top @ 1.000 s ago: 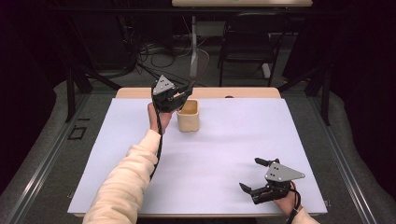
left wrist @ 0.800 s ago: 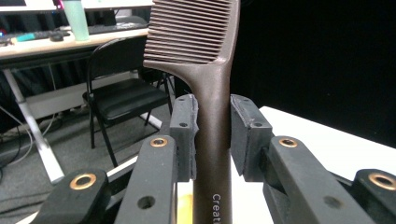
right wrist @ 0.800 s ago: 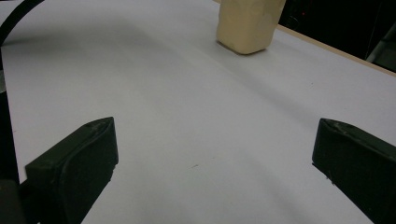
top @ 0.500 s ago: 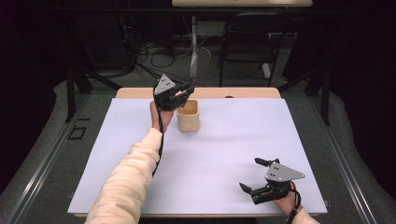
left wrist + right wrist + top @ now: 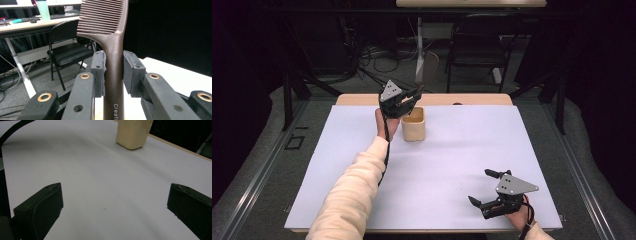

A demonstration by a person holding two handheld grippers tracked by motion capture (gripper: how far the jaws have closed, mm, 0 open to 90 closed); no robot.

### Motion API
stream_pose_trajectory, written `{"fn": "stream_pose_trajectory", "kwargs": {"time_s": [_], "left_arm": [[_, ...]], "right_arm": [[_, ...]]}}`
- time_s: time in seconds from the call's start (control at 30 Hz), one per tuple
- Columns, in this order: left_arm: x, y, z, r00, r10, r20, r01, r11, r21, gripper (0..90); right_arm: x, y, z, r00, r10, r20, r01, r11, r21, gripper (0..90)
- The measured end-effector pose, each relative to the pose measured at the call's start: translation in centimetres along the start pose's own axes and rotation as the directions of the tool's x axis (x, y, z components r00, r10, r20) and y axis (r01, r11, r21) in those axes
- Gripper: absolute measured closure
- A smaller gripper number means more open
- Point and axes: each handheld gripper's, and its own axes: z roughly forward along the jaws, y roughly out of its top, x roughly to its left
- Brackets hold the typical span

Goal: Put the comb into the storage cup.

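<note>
Keep the wide, matte white surface (image 5: 452, 175) in mind as your reference: it is flat and smooth, so the small cream-coloured, round-cornered container (image 5: 414, 125) near its far edge could slide if you bump it. I judge the step in hand to be setting the comb into that container, so steady your wrist and lower straight down through the open top. Your left gripper (image 5: 404, 100) hovers just above the container's rim, clenched on the smooth handle of the brown plastic comb (image 5: 113, 50), whose fine, even teeth stand above the pads. Your right gripper (image 5: 494, 192) rests near the surface's front right corner, released, jaws wide apart.
</note>
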Motion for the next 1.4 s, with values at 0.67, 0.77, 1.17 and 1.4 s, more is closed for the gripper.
{"fn": "stream_pose_trajectory", "kwargs": {"time_s": [0.67, 0.77, 1.17, 1.4], "left_arm": [[0.3, -1.0, 0.8, 0.9999, -0.008, 0.014, 0.008, 1.0000, 0.001, 72.3], [0.3, -1.1, 0.8, 0.9998, -0.010, 0.016, 0.010, 0.9999, 0.004, 72.3], [0.5, -1.5, 1.0, 0.9995, -0.020, 0.025, 0.020, 0.9998, 0.009, 72.3], [0.6, -1.7, 1.1, 0.9991, -0.027, 0.031, 0.027, 0.9996, 0.009, 72.3]], "right_arm": [[0.0, 0.0, 0.0, 1.0000, -0.005, -0.001, 0.005, 1.000, 0.004, 0.0], [0.0, 0.0, 0.0, 1.0000, -0.005, -0.002, 0.005, 1.000, 0.003, 0.0], [0.0, 0.0, -0.1, 1.0000, -0.007, -0.003, 0.007, 1.000, 0.003, 0.1], [0.0, 0.0, -0.1, 1.0000, -0.008, -0.003, 0.008, 1.000, 0.003, 0.1]]}}
